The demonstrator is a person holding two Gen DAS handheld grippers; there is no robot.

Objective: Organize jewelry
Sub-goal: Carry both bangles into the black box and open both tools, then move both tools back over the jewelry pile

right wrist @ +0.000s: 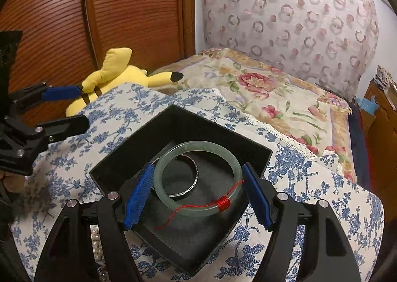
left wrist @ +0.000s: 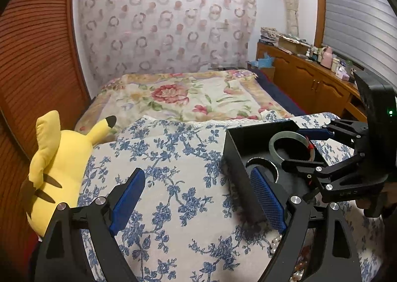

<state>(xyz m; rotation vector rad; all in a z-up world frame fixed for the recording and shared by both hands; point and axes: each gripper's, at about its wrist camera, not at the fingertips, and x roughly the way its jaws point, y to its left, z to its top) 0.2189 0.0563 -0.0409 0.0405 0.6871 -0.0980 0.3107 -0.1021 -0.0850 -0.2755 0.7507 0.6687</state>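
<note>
A pale green jade bangle (right wrist: 198, 148) with red thread wound on it hangs over the open black box (right wrist: 223, 133). My right gripper (right wrist: 198, 170) is shut on it, one blue pad pressing each side. Below it, a patterned silver bangle (right wrist: 192, 182) lies on the box's dark lining. In the left wrist view the jade bangle (left wrist: 292, 133) sits in the right gripper (left wrist: 292, 148) above the box (left wrist: 235, 158). My left gripper (left wrist: 198, 177) stands open over the blue-flowered cloth with nothing between its fingers. Its right finger is beside the box's left wall.
The box rests on a blue-flowered cloth (left wrist: 173, 182) at the foot of a bed. A yellow plush toy (left wrist: 57, 158) lies at the left. A string of pearls (left wrist: 274, 244) lies near the box's front corner. A cluttered wooden cabinet (left wrist: 310, 78) stands at the right.
</note>
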